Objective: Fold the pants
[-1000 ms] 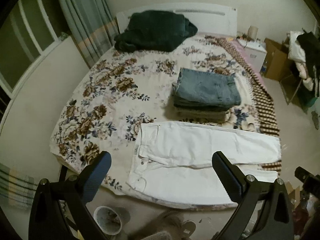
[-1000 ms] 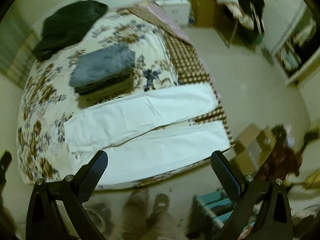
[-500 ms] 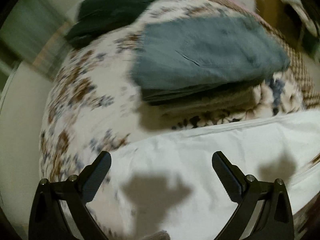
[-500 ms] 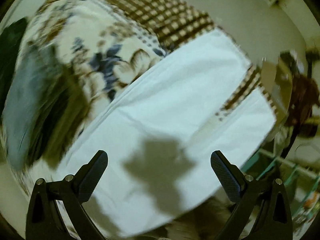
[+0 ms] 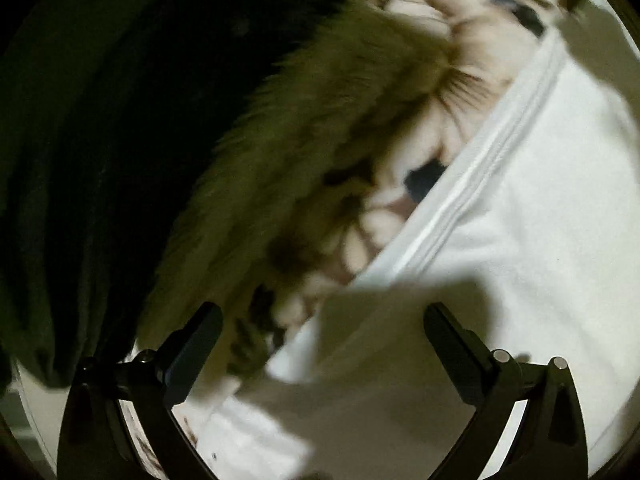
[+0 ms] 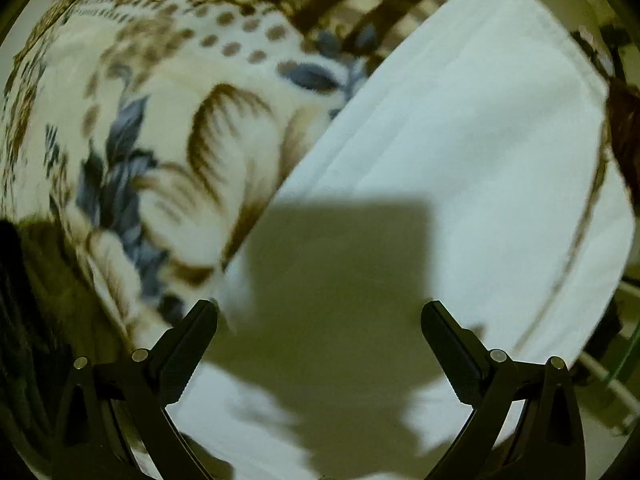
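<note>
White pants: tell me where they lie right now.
The white pants lie flat on the floral blanket, filling the right and lower part of both wrist views, directly under the open left gripper and right gripper.

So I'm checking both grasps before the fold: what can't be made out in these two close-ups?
- Left wrist view: the left claw is open above the white pants; whether it touches cloth is lost in its shadow.
- Left wrist view: the dark mass upper left is unlit and unidentifiable.
- Right wrist view: the right claw is open; shadow covers the pants beneath.
- Both views: the floral blanket is motion-blurred, and the waistband is out of frame.
</note>
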`<action>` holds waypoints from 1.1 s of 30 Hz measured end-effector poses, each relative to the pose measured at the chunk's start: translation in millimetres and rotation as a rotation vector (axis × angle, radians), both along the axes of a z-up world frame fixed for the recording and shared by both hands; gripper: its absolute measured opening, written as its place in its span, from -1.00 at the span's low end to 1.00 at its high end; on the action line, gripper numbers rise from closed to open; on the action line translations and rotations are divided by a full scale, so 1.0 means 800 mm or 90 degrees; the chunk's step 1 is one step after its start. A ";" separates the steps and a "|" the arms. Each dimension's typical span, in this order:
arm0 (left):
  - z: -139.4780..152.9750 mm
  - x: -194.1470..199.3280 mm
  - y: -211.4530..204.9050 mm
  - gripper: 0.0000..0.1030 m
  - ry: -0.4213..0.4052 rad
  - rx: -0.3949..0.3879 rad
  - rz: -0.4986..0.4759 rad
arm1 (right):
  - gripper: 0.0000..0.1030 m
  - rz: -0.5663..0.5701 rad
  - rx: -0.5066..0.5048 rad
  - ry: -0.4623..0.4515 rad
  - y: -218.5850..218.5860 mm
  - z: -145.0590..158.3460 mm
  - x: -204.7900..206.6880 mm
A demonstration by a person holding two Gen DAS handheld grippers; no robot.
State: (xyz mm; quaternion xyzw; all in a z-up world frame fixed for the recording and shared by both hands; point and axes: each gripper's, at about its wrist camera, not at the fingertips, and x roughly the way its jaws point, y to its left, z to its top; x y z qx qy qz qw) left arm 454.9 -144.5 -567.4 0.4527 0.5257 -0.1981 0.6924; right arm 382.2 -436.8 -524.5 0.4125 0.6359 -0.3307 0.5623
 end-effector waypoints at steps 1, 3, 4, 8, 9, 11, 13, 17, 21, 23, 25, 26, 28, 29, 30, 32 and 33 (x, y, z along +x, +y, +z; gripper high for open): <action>0.001 0.004 -0.003 0.96 0.011 -0.008 -0.010 | 1.00 -0.008 -0.001 -0.006 -0.001 -0.005 0.003; 0.008 0.008 -0.005 0.22 0.055 -0.041 -0.023 | 1.00 -0.017 -0.012 -0.010 -0.003 -0.013 0.012; 0.014 0.010 -0.004 -0.39 0.091 -0.072 -0.027 | 0.98 -0.017 -0.023 -0.004 -0.003 -0.017 0.018; 0.029 -0.008 -0.012 -0.90 0.098 -0.091 -0.056 | 0.49 0.002 -0.074 0.022 0.006 -0.019 0.034; 0.036 -0.009 -0.014 -0.92 0.088 -0.091 -0.055 | 0.06 0.010 -0.089 0.018 0.009 -0.014 0.034; 0.048 -0.011 -0.017 -0.94 0.072 -0.097 -0.047 | -0.83 0.024 -0.109 0.008 0.012 -0.002 0.030; 0.076 -0.009 -0.025 -0.94 0.052 -0.111 -0.022 | -0.89 0.024 -0.104 -0.014 0.012 0.013 0.020; 0.135 -0.030 -0.018 -0.94 0.010 -0.135 0.010 | -0.91 0.055 -0.099 -0.064 0.025 0.044 -0.001; 0.192 -0.100 -0.011 -0.94 -0.028 -0.141 0.049 | -0.91 0.083 -0.092 -0.107 0.041 0.077 -0.018; 0.194 -0.158 0.005 -0.94 -0.041 -0.149 0.073 | -0.91 0.094 -0.085 -0.126 0.043 0.094 -0.034; 0.191 -0.197 0.010 -0.94 -0.042 -0.156 0.103 | -0.92 0.106 -0.083 -0.137 0.036 0.110 -0.063; 0.183 -0.206 0.010 -0.94 -0.040 -0.163 0.121 | -0.92 0.113 -0.082 -0.141 0.014 0.130 -0.102; 0.184 -0.242 0.014 -0.94 -0.038 -0.172 0.150 | -0.92 0.126 -0.081 -0.144 0.002 0.154 -0.161; 0.180 -0.259 0.017 -0.94 -0.036 -0.169 0.162 | -0.92 0.129 -0.077 -0.143 -0.008 0.165 -0.195; 0.173 -0.271 0.016 -0.94 -0.033 -0.165 0.170 | -0.92 0.130 -0.071 -0.140 -0.012 0.168 -0.223; 0.159 -0.303 0.010 -0.94 -0.018 -0.161 0.193 | -0.92 0.134 -0.065 -0.129 -0.023 0.173 -0.273; 0.150 -0.318 0.009 -0.94 -0.002 -0.159 0.206 | -0.91 0.132 -0.061 -0.119 -0.027 0.165 -0.294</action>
